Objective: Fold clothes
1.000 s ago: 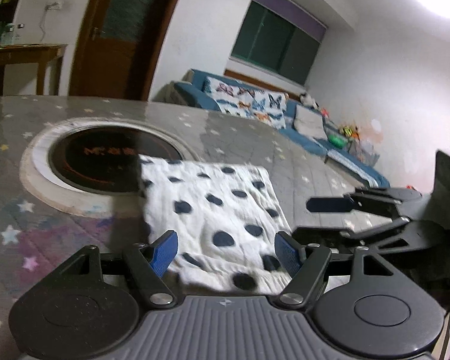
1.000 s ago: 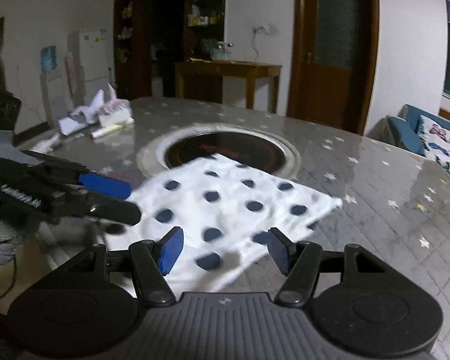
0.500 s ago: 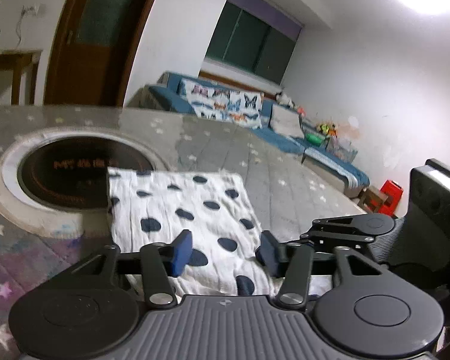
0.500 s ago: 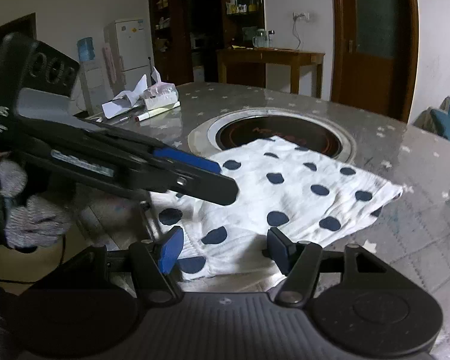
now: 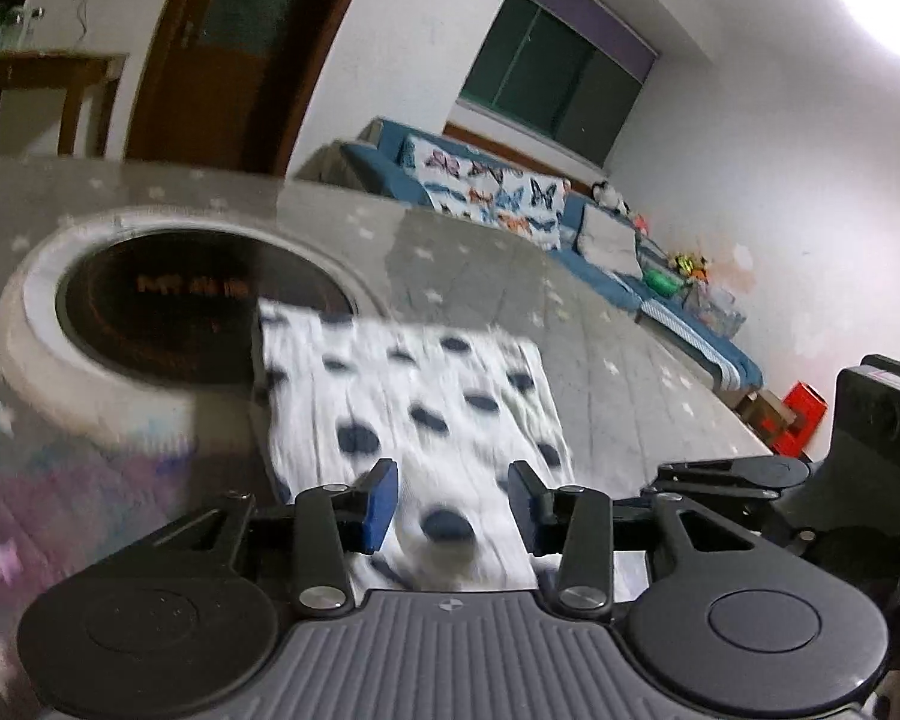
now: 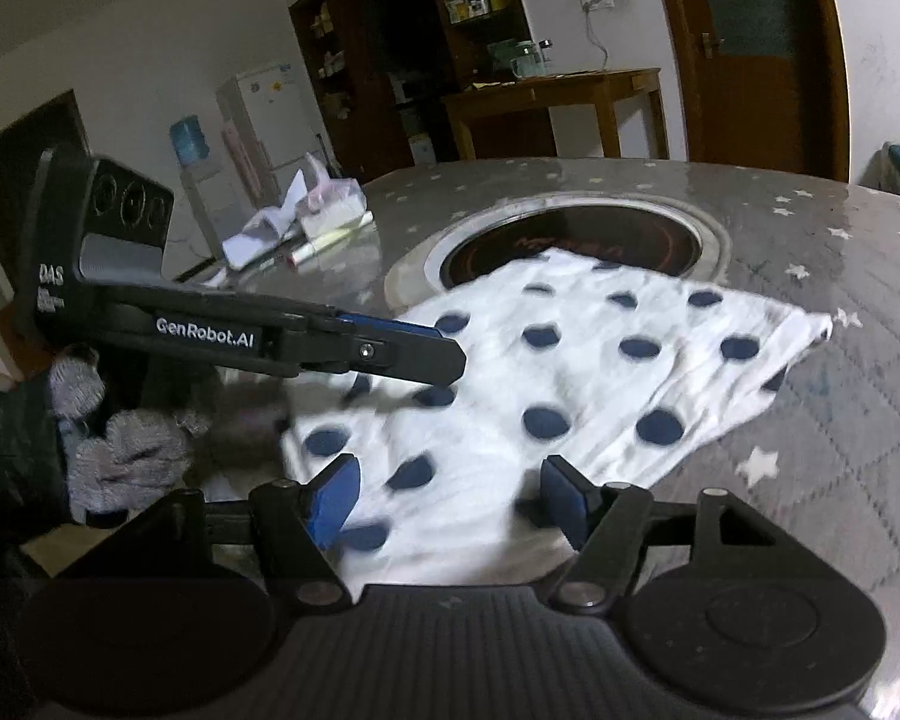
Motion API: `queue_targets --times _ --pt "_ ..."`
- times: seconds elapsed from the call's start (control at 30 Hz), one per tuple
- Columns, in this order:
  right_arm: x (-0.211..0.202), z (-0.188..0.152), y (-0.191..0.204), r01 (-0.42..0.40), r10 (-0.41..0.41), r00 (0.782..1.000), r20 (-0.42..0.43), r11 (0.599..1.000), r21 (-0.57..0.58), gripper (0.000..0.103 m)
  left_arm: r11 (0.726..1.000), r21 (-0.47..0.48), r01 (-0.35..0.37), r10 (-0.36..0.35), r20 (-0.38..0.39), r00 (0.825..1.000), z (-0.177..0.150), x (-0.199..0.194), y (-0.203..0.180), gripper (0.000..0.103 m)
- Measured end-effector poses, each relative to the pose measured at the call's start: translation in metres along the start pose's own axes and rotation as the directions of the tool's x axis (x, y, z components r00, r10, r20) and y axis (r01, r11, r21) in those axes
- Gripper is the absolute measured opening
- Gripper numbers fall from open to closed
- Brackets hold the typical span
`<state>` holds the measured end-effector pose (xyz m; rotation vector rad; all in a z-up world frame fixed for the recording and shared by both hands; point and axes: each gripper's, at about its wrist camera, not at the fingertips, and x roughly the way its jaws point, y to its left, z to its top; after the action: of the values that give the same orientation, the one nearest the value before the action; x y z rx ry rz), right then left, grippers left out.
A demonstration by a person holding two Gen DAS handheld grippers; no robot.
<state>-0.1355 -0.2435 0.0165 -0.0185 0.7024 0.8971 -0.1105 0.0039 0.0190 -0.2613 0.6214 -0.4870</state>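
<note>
A white cloth with dark blue dots (image 6: 576,360) lies folded on the grey table with star pattern (image 6: 810,468). Its far edge reaches over the rim of the round black cooker plate (image 6: 576,240) that is set in the table, and its near edge is at the table's near side, just in front of both grippers.

The left gripper (image 5: 453,507) is at the near end of the cloth. Its jaws have just been closing and they are now half closed, but the blue pads (image 5: 381,504) are still apart from each other. The cloth shows between them, and I cannot tell if the pads press it. In the right wrist view this gripper (image 6: 444,354) comes in from the left, over the left part of the cloth, held by a hand in a grey knitted glove (image 6: 120,450).

The right gripper (image 6: 450,501) is released; its jaws have just been opening wider, and the near edge of the cloth lies between the pads without touching them.

Far on the left of the table lie some papers and a tissue pack (image 6: 324,210).
</note>
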Motion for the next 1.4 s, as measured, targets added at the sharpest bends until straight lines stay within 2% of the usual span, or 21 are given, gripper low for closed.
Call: queue_targets --times 0.17,0.33,0.5,0.6,0.77,0.87,1.0,1.07,1.1,1.17,1.23,1.3,1.4 --pt "0.003 0.024 -0.028 0.068 -0.068 0.997 0.031 0.998 0.007 0.068 0.999 -0.044 -0.028 0.027 -0.018 0.999 0.005 0.011 0.013 0.044" --pt "0.023 0.044 -0.06 0.138 -0.138 0.99 0.012 0.99 0.009 0.068 0.998 -0.058 -0.031 0.029 -0.034 0.999 0.0 0.015 0.016 0.044" --pt "0.045 0.053 -0.096 0.195 -0.194 0.981 -0.024 0.978 0.072 0.067 0.998 -0.056 -0.035 0.033 -0.037 0.999 0.0 0.015 0.016 0.044" --pt "0.049 0.057 -0.104 0.208 -0.207 0.978 -0.02 0.975 0.072 0.066 0.998 -0.044 -0.042 0.041 -0.032 0.999 0.0 0.011 0.013 0.045" --pt "0.048 0.072 -0.106 0.224 -0.225 0.974 0.023 0.974 0.033 0.066 0.998 -0.018 -0.057 0.057 -0.006 0.998 -0.001 -0.013 0.006 0.055" --pt "0.057 0.076 -0.115 0.231 -0.231 0.973 -0.015 0.973 0.022 0.066 0.997 0.004 -0.071 0.071 -0.001 0.997 -0.006 -0.033 0.002 0.065" --pt "0.069 0.074 -0.132 0.213 -0.208 0.975 -0.076 0.976 0.055 0.066 0.997 0.032 -0.065 0.066 -0.027 0.997 -0.017 -0.051 -0.003 0.07" --pt "0.067 0.073 -0.135 0.201 -0.196 0.978 -0.076 0.977 0.07 0.061 0.996 0.055 -0.066 0.068 -0.048 0.997 -0.024 -0.058 -0.007 0.071" --pt "0.066 0.072 -0.134 0.204 -0.198 0.977 -0.077 0.976 0.073 0.055 0.996 0.064 -0.07 0.074 -0.061 0.995 -0.028 -0.059 -0.008 0.072" --pt "0.062 0.069 -0.132 0.216 -0.211 0.974 -0.08 0.974 0.065 0.05 0.995 0.075 -0.072 0.079 -0.087 0.993 -0.033 -0.06 -0.009 0.072" --pt "0.058 0.066 -0.129 0.231 -0.226 0.97 -0.084 0.971 0.054 0.039 0.993 0.095 -0.067 0.077 -0.113 0.991 -0.038 -0.059 -0.011 0.072" --pt "0.051 0.063 -0.127 0.255 -0.25 0.964 -0.086 0.966 0.051 0.032 0.99 0.12 -0.07 0.086 -0.135 0.987 -0.042 -0.056 -0.013 0.071" --pt "0.038 0.053 -0.124 0.299 -0.295 0.952 -0.084 0.953 0.046 0.031 0.986 0.15 -0.073 0.096 -0.154 0.983 -0.047 -0.049 -0.016 0.07"
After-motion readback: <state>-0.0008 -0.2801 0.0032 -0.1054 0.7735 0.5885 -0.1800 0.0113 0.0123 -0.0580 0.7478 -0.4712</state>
